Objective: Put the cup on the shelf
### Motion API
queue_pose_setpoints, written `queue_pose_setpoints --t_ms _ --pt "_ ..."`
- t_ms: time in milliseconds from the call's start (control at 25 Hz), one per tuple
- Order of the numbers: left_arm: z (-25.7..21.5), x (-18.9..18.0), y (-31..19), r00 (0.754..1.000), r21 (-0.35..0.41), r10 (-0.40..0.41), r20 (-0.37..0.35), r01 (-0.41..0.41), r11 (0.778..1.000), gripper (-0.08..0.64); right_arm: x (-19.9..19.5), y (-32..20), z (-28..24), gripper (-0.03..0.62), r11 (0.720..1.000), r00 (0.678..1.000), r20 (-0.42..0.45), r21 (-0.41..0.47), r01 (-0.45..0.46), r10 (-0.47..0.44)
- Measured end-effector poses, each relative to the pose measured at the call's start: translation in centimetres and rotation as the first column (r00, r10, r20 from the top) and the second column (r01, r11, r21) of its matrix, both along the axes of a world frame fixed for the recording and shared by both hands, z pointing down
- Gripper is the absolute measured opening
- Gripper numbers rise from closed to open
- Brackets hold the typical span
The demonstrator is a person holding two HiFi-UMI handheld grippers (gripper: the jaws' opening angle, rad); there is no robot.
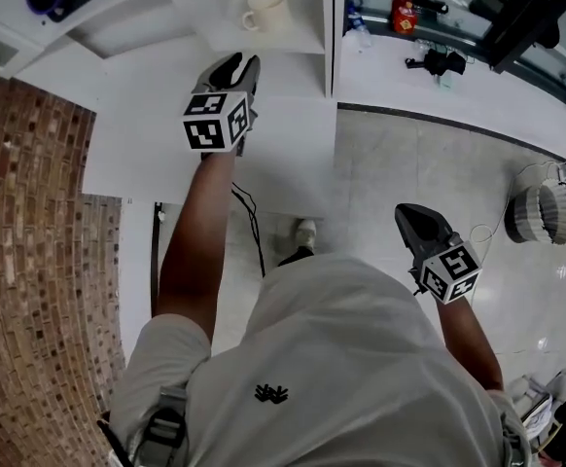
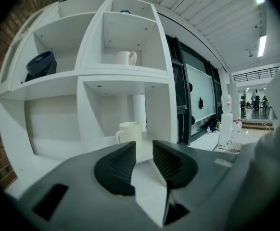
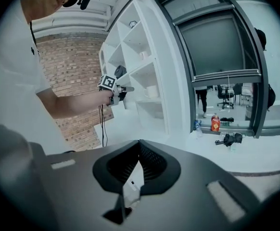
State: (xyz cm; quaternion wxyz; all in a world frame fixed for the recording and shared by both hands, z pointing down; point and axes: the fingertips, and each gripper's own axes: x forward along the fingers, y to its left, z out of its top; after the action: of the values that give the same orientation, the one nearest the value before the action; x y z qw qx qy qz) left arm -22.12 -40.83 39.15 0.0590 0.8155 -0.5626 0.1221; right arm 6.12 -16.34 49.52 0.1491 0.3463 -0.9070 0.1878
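Observation:
A cream cup [image 1: 266, 10] stands upright in a lower compartment of the white shelf [image 1: 328, 27]; the left gripper view shows this cup [image 2: 129, 133] just beyond the jaws. A second white cup [image 2: 126, 57] sits in the compartment above. My left gripper [image 1: 241, 61] is held out over the white ledge, short of the cup, jaws a narrow gap apart with nothing between them [image 2: 144, 150]. My right gripper [image 1: 406, 212] hangs low at my right side over the floor, its jaw tips together and empty [image 3: 139, 146].
A dark blue round object [image 2: 40, 64] lies in the upper left compartment. A brick wall [image 1: 30, 261] runs along the left. To the right, a white counter [image 1: 477, 95] carries a red bottle [image 1: 403, 15] and a black device [image 1: 439, 62]. A cable [image 1: 254, 232] hangs below the ledge.

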Motion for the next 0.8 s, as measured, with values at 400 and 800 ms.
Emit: queue_pose_setpoints --t_ms 400,800 --pt "1.0 1.9 8.2 0.996 0.000 -0.073 -0.040 0.073 0.997 0.006 2.9 3.2 0.4 0.012 0.998 0.997 0.044 -0.007 0.064 -0.064" --pt "3.8 7.1 17.9 0.994 -0.070 -0.067 -0.081 0.062 0.996 0.006 5.3 6.3 0.4 0.012 0.993 0.990 0.079 -0.007 0.121 -0.120"
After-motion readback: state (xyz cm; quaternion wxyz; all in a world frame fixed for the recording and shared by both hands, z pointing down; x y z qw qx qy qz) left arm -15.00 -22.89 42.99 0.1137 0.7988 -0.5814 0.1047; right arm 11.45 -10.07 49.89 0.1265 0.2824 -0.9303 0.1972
